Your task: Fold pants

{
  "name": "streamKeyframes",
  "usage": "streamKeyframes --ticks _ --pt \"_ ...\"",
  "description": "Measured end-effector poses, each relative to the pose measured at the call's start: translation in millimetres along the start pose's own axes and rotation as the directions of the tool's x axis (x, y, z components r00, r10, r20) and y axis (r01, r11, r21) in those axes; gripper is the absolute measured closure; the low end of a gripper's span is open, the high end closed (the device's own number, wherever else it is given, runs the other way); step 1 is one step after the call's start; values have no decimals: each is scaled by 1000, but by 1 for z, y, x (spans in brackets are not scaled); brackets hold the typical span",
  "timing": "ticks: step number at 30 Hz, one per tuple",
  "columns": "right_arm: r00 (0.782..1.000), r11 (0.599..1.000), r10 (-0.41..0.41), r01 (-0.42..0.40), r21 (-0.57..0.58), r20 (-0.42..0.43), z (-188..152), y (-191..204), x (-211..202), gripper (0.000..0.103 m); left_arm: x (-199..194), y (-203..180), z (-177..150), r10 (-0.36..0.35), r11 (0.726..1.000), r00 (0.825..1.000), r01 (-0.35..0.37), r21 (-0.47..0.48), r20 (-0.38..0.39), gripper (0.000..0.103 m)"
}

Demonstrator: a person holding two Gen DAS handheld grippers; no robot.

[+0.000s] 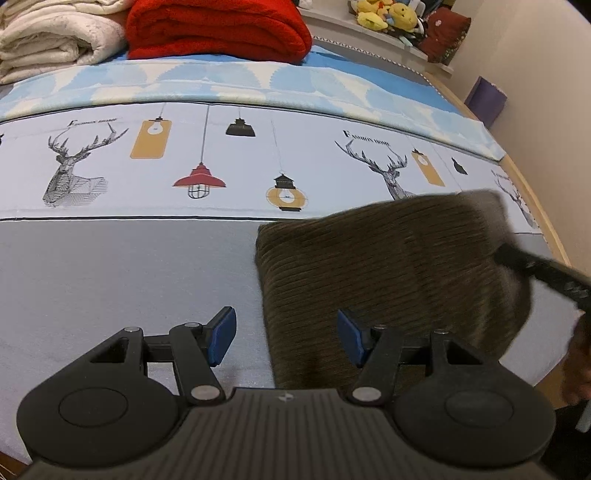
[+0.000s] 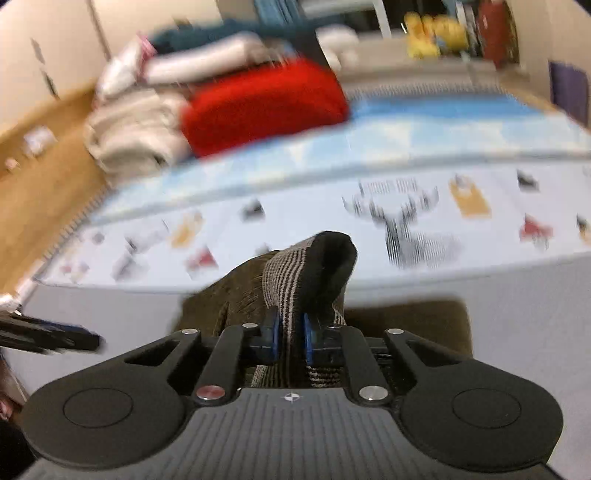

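Two grippers over the bed sheet (image 1: pixel 110 280). Right gripper (image 2: pixel 291 338) pinched tight on the ribbed waistband of the brown pants (image 2: pixel 306 273), edge lifted off the sheet. Left gripper (image 1: pixel 286 336) gaping, blue pads apart, empty, just at the pants' near left edge. Red blanket (image 1: pixel 218 27) folded well behind.

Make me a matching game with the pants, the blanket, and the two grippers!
Things:
1. pants
2. folded blanket
3. left gripper
4. right gripper

States or colours:
A. red
B. jaws open, holding nothing
C. brown, ribbed
D. jaws shut on cloth

Pairs: 1-C, 2-A, 3-B, 4-D
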State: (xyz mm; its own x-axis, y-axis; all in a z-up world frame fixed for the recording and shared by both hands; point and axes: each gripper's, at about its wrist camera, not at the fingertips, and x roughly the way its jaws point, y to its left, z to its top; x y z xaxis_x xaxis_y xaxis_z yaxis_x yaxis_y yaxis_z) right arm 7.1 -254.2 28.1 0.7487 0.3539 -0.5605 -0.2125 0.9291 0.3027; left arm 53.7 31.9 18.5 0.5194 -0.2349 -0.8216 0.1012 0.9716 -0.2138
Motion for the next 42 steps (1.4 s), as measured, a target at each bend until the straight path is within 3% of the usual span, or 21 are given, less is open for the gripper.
streamKeyframes --ticks 3,5,7,9,11,14,16,18,19,21,22,23,24,26,28,29,32,36,39,42 --pt "998 995 -59 61 78 -29 -1 -28 -12 91 4 -9 1 -3 1000 1000 4 19 -2 37" --pt "986 974 -124 143 174 -114 -7 -54 -11 93 7 -15 3 -6 1000 1000 6 30 -1 37" --pt "958 940 -172 230 253 -230 -16 -80 -2 93 12 -22 3 -6 999 1000 6 43 -7 37" --pt "923 917 -241 318 241 -299 -25 -90 6 93 19 -30 2 0 998 1000 1 63 -24 37" --pt "917 916 -302 355 187 -261 -22 -90 1 89 24 -38 1 5 997 999 -2 83 -32 37" --pt "957 952 -246 268 150 -150 -15 -81 -13 89 32 -49 -1 -5 995 999 10 102 -45 38" --pt "978 981 -134 154 115 -161 -18 -70 -8 89 40 -57 -3 -20 992 997 29 121 -71 39" --pt "976 997 -49 62 55 -211 -25 -60 4 89 53 -64 -9 -21 987 992 40 158 -124 40" --pt "967 999 -35 37 2 -251 -30 -54 11 89 65 -68 -15 -13 982 983 48 185 -183 41" --pt "925 992 -100 65 -106 -366 -43 -48 34 84 95 -76 -34 69 960 941 27 277 -332 48" --pt "891 986 -147 98 -136 -429 -52 -52 45 84 103 -82 -40 114 942 932 8 334 -345 47" --pt "875 986 -151 98 -137 -460 -58 -57 49 84 105 -87 -43 132 927 932 5 374 -339 47" --pt "881 987 -140 90 -130 -452 -57 -58 49 84 105 -89 -42 135 923 934 3 385 -331 47" --pt "904 995 -98 75 -71 -417 -49 -66 42 83 103 -83 -33 115 948 941 -8 319 -319 47" --pt "937 998 -60 65 2 -343 -42 -71 36 78 96 -79 -23 97 965 961 -27 260 -260 46" --pt "953 997 -65 76 24 -297 -37 -70 35 73 92 -77 -17 89 972 972 -37 231 -218 46" --pt "974 993 -110 118 28 -197 -28 -75 33 72 79 -73 -1 69 987 992 -53 152 -102 46" --pt "964 982 -177 185 23 -197 -23 -86 50 72 70 -73 13 36 992 999 -32 122 -27 53" --pt "933 970 -233 243 4 -275 -29 -95 70 66 80 -65 28 8 994 998 -1 107 -65 55" --pt "932 970 -221 241 34 -287 -31 -102 74 64 95 -68 39 4 992 996 7 126 -88 62"
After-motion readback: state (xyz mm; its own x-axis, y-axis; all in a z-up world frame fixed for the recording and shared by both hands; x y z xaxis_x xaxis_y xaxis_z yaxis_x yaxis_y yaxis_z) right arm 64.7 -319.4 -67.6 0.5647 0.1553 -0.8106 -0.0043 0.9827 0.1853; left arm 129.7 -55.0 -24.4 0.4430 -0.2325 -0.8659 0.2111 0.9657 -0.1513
